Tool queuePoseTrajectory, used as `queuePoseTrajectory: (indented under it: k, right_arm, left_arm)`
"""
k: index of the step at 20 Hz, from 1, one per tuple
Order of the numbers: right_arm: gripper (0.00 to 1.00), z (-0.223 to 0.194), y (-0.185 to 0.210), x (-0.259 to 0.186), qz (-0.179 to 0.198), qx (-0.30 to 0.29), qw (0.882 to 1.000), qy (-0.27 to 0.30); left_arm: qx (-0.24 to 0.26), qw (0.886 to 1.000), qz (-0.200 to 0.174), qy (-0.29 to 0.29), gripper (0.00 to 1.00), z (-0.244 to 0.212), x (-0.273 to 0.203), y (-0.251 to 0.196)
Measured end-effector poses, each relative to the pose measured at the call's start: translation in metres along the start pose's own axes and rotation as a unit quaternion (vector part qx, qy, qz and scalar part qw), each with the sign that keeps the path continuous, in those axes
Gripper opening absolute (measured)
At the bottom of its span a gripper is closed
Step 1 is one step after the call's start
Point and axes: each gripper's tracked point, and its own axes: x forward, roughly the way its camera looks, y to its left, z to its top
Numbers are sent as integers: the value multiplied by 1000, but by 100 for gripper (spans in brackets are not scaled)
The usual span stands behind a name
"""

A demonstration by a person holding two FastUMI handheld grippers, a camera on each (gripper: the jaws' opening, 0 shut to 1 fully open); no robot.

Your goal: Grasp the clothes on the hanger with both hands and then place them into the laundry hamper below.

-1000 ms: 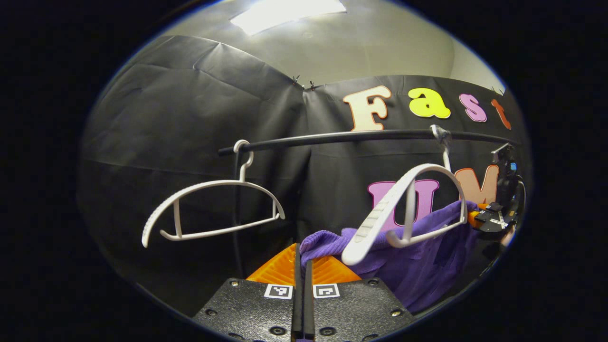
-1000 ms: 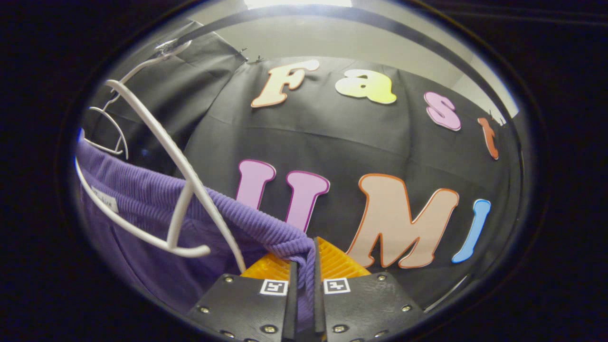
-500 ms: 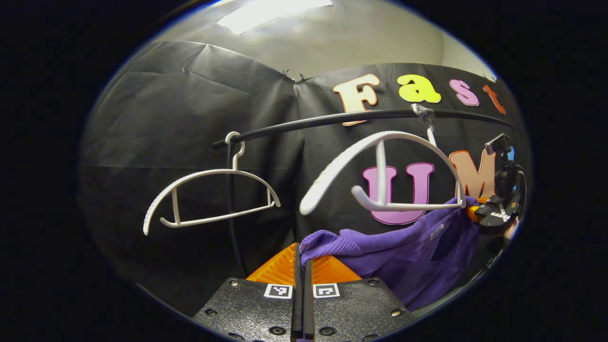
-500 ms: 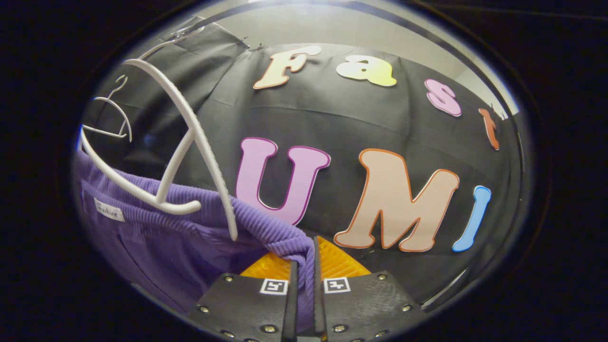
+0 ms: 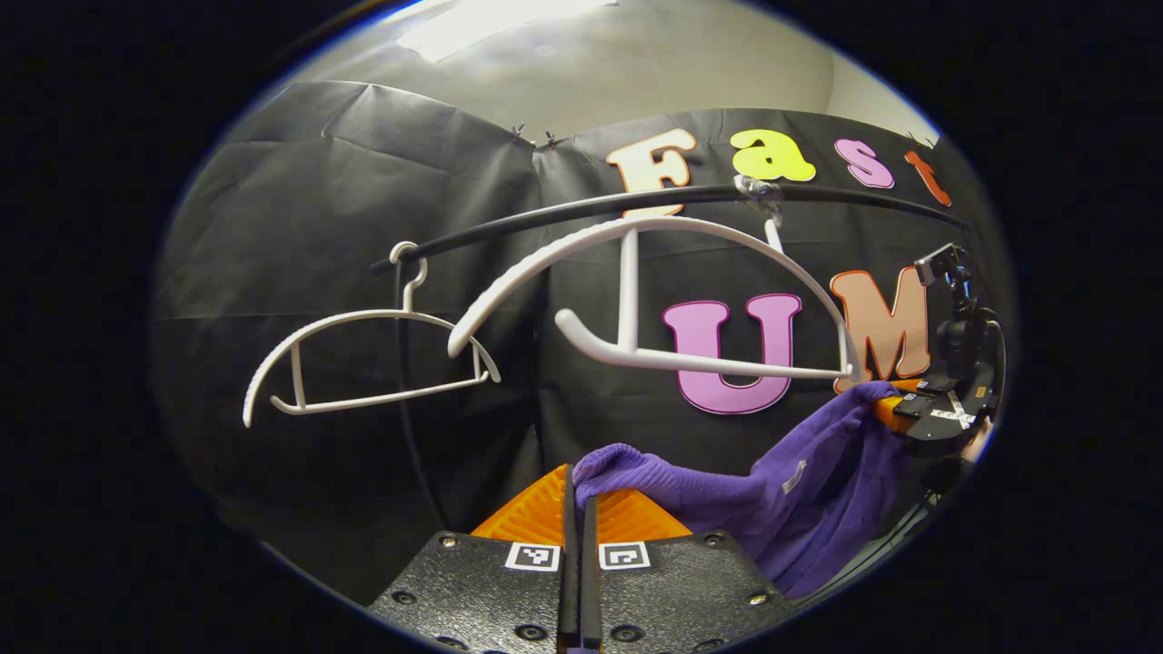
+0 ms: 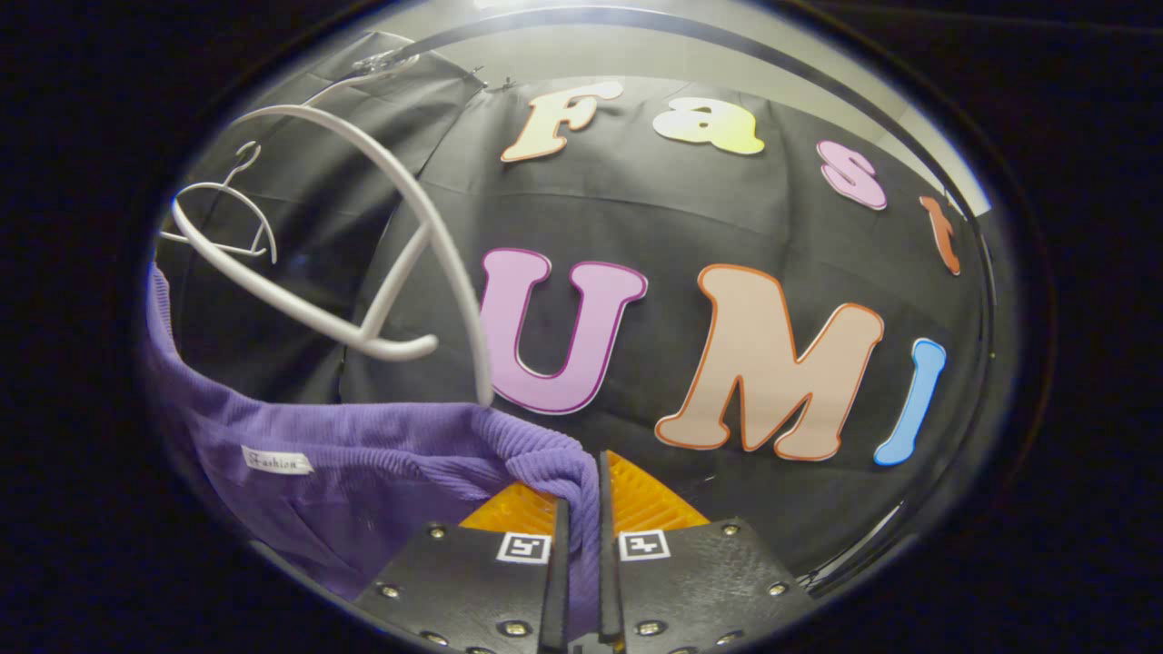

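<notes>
Purple knit top [image 5: 800, 490] is pinched at each end by the left gripper [image 5: 578, 545] and right gripper [image 6: 578, 554], slung below the white hanger [image 5: 690, 300] (freed). Snagging is possible; hamper location cannot be told.

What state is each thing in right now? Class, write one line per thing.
Garment: off its hanger, slung between both tongs.
Near hanger: bare, hooked on the rail.
Far hanger: bare, hooked on the rail.
Rail: carries both hangers.
Left tongs: shut on the garment.
Right tongs: shut on the garment.
</notes>
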Motion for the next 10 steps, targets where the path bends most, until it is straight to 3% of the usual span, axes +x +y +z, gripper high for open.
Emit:
queuePoseTrajectory:
  k: [10]
  right_arm:
    - [13,-7,65,-43,83,1,997,9]
  left_arm:
    - [-17,996,-83,26,1,-20,9,-70]
